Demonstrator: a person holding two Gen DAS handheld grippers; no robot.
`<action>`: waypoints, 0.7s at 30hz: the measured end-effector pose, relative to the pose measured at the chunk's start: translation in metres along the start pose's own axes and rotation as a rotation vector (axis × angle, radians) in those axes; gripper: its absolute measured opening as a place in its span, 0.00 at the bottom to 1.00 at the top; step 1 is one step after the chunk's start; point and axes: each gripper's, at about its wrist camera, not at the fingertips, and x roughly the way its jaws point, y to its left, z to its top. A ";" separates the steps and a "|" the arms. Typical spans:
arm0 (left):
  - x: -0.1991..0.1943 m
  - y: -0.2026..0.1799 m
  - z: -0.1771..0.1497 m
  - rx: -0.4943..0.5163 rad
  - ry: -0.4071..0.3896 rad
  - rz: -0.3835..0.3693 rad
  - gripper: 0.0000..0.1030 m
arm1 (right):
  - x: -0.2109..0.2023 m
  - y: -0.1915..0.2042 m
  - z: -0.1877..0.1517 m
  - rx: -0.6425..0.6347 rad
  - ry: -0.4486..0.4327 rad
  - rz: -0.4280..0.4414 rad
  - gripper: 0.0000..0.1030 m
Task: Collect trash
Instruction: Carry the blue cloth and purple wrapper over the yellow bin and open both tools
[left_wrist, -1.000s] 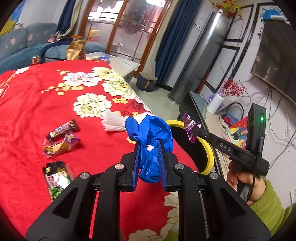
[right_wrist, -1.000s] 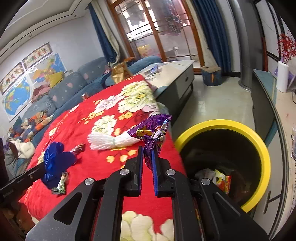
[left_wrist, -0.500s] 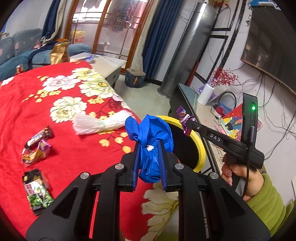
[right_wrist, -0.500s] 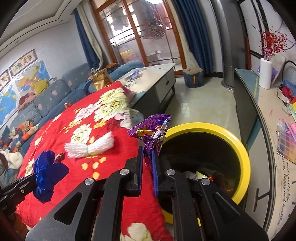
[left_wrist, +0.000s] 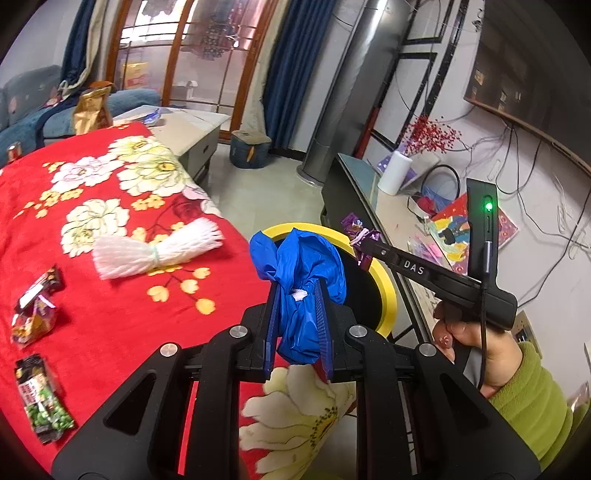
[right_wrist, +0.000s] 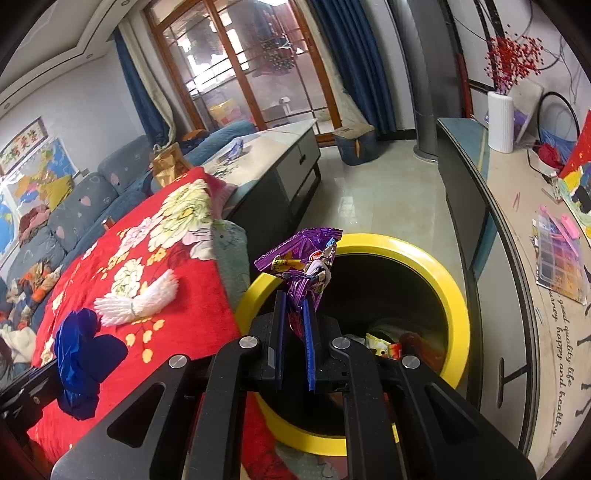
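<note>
Bin (right_wrist: 448, 295) now sits lower centre under right gripper (right_wrist: 294, 325), clenched on wrapper (right_wrist: 306, 266); left gripper (left_wrist: 298, 325) grasping bag (left_wrist: 299, 266) nears; drop imminent.

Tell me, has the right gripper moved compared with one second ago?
Yes. The right gripper, shut on the purple wrapper, has moved from over the red blanket toward the yellow bin.
</note>
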 end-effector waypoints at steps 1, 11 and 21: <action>0.004 -0.003 0.000 0.007 0.004 -0.004 0.13 | 0.000 -0.002 0.000 0.004 0.002 0.000 0.09; 0.031 -0.024 0.002 0.058 0.038 -0.026 0.13 | 0.004 -0.030 -0.003 0.055 0.029 0.002 0.09; 0.064 -0.028 0.007 0.085 0.081 -0.041 0.13 | 0.009 -0.042 -0.006 0.072 0.058 0.012 0.09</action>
